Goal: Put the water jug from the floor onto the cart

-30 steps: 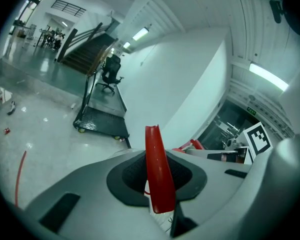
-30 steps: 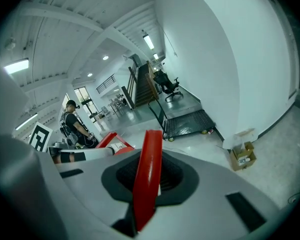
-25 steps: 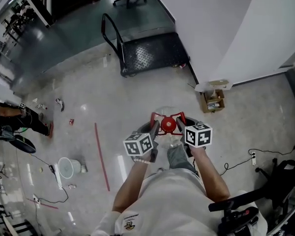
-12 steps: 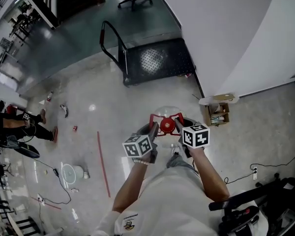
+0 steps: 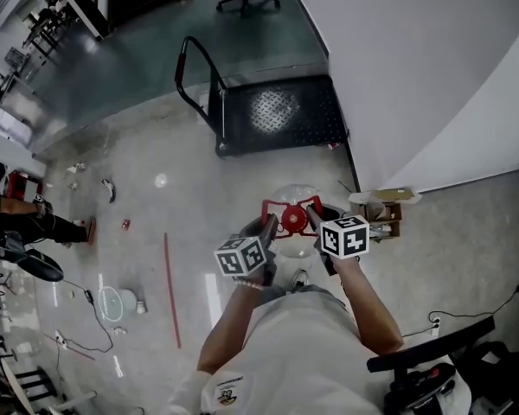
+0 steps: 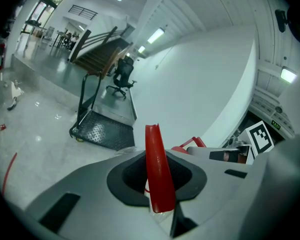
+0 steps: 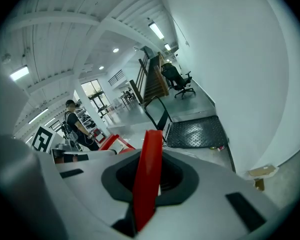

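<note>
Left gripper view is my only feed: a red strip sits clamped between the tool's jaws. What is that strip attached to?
Observer: The head view shows it is one side of a red handle frame on a clear round water jug with a red cap.
Operator: Is the other side gripped?
Observer: Yes, the right tool is shut on the opposite red bar.
Operator: Anything on the floor near the jug?
Observer: A small brown cardboard box lies by the white wall, to the jug's right.
</note>
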Action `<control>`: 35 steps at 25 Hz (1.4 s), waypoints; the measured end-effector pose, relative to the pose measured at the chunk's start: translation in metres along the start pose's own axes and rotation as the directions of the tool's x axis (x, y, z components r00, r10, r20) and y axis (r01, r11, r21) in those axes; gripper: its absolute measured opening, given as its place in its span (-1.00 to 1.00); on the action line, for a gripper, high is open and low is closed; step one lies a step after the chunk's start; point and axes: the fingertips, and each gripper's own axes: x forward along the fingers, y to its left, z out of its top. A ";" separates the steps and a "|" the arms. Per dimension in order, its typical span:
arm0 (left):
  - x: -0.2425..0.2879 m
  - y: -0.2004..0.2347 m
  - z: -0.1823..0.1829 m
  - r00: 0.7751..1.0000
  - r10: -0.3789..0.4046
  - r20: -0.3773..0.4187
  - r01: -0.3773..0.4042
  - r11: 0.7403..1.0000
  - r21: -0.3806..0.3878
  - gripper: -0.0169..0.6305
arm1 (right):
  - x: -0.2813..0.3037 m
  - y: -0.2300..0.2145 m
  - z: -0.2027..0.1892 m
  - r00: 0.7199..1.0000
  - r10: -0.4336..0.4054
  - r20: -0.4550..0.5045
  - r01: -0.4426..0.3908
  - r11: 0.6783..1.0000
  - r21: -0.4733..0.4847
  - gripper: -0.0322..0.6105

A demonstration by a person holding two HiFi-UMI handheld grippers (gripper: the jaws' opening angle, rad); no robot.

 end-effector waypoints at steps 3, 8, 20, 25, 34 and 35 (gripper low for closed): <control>0.017 0.011 0.016 1.000 0.002 0.001 -0.002 1.000 0.000 -0.76 | 0.020 -0.009 0.015 1.000 0.006 -0.008 -0.006 1.000 -0.003 -0.76; 0.053 0.030 0.040 1.000 -0.012 -0.008 0.012 1.000 -0.007 -0.76 | 0.055 -0.031 0.033 1.000 -0.009 -0.028 0.009 1.000 0.006 -0.76; 0.170 0.118 0.146 0.995 -0.056 -0.085 0.055 0.998 -0.017 -0.76 | 0.190 -0.084 0.128 0.996 -0.063 -0.064 0.068 0.995 0.073 -0.76; 0.222 0.154 0.197 0.989 -0.067 -0.130 0.067 0.998 -0.005 -0.77 | 0.252 -0.108 0.177 0.990 -0.102 -0.095 0.108 0.992 0.059 -0.76; 0.295 0.205 0.278 0.983 -0.066 -0.173 0.079 0.995 0.067 -0.77 | 0.340 -0.140 0.247 0.984 -0.152 -0.090 0.158 0.986 0.058 -0.76; 0.305 0.210 0.285 0.983 -0.063 -0.175 0.076 0.995 0.069 -0.77 | 0.349 -0.146 0.254 0.984 -0.154 -0.089 0.160 0.985 0.062 -0.76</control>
